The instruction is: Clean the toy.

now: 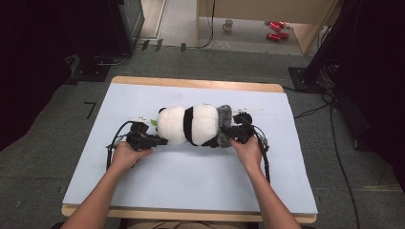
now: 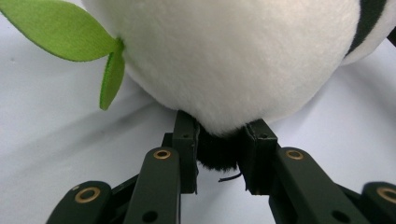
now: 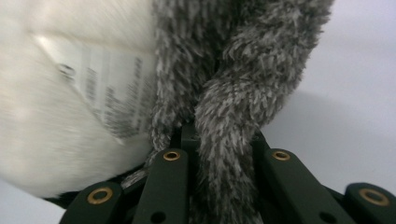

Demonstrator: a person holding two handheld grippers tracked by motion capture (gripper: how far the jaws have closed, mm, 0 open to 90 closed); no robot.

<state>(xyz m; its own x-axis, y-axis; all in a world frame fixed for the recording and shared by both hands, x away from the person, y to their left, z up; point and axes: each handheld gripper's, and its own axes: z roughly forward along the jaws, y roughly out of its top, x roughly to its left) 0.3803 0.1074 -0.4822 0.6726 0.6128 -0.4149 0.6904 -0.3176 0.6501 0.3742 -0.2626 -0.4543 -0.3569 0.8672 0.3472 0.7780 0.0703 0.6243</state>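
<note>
— Plush, black and white: from the high view, what lies on the counter [image 1: 143, 191]?

— A toy panda [image 1: 191, 125], lying on its side across the middle of the pale sheet that covers the counter. A grey furry piece [image 1: 224, 125] sits at its right end, and a small green leaf [image 1: 154, 123] pokes out at its left end.

— And the hands?

— The left hand [image 1: 125, 155] holds the left gripper [image 1: 160, 140] against the panda's left end; the right hand [image 1: 248, 151] holds the right gripper [image 1: 224, 136] against the grey fur at the right end. Cables trail from both toward the person.

— Now the left gripper view. What are its jaws doing?

— They are clamped on a small tuft of black fur [image 2: 219, 151] at the underside of the panda's white body [image 2: 224, 51], with the tuft squeezed between the two pads. The green leaf [image 2: 70, 30] hangs at upper left in two lobes, and the pale sheet lies beneath.

— And the right gripper view?

— Its jaws are pressed together on a twist of the grey furry piece [image 3: 229, 121], which rises up between them. To the left is the panda's white plush with a sewn-in label [image 3: 107, 88]; the print on it is too blurred to read.

— Is the panda off the counter?

— I cannot tell whether it rests on the sheet or is raised just clear of it.
</note>
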